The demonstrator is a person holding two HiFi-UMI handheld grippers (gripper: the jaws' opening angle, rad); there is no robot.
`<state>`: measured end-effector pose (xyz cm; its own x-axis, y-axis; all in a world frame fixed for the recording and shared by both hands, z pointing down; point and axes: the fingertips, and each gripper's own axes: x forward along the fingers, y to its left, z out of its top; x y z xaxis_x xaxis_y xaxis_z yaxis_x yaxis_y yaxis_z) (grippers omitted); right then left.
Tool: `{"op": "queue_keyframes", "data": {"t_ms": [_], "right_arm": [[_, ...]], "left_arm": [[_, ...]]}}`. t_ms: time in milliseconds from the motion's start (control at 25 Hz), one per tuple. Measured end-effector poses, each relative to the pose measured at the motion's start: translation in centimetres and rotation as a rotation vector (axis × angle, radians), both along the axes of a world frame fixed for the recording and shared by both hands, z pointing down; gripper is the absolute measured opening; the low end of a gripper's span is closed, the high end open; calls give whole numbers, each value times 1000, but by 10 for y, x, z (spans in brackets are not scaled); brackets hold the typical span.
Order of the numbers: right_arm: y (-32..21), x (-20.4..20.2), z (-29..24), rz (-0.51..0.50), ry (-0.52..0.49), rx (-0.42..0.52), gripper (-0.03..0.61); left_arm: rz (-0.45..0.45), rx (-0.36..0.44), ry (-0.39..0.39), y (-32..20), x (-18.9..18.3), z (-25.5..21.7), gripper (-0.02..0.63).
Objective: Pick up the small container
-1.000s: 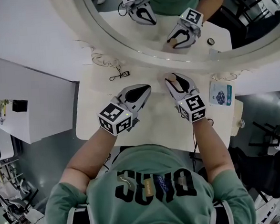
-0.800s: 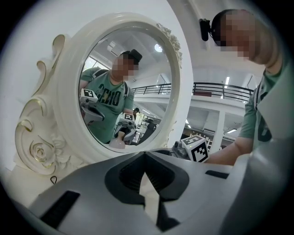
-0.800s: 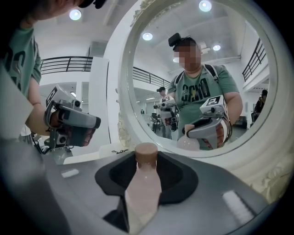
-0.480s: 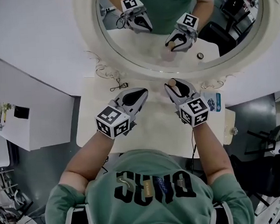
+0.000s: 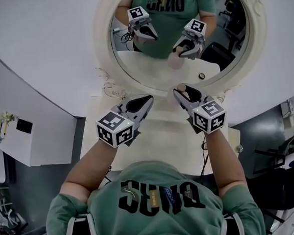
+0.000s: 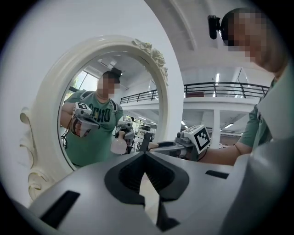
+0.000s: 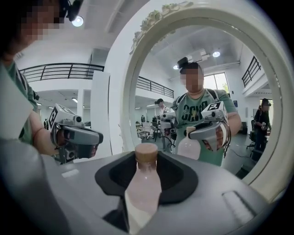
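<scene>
My right gripper (image 5: 183, 91) is shut on the small container (image 7: 143, 182), a pale pink bottle with a tan cap (image 5: 181, 87), and holds it upright above the cream table (image 5: 163, 136). The bottle stands between the jaws in the right gripper view, cap at the fingertips (image 7: 146, 158). My left gripper (image 5: 147, 99) hovers beside it at the same height, jaws together with nothing in them (image 6: 145, 155). Each gripper shows in the other's view: the right gripper (image 6: 186, 143), the left gripper (image 7: 76, 136). The mirror repeats the held bottle (image 5: 176, 61).
A large oval mirror in an ornate white frame (image 5: 105, 57) stands at the table's far edge, right in front of both grippers. A small round thing (image 5: 238, 148) lies near the table's right edge. White walls and a grey floor surround the table.
Both grippers have risen off the table, the right one carrying the bottle. The head view has tilted up, showing more of the mirror; the card at the table's right is out of sight.
</scene>
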<state>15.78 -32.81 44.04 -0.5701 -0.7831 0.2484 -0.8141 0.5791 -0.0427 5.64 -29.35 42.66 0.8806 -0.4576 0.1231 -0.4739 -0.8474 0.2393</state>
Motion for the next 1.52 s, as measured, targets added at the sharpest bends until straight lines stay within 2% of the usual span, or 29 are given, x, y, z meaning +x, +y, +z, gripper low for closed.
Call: {"op": "queue_keyframes", "data": {"t_ms": [720, 880, 1520], "right_arm": [[7, -6, -175, -45, -43, 96, 146], [4, -2, -210, -53, -41, 117, 146], [19, -19, -297, -94, -44, 200, 146]], "left_arm": [[21, 143, 8, 10, -7, -142, 3], [38, 150, 25, 8, -3, -173, 3], [65, 183, 71, 19, -17, -229, 3]]}}
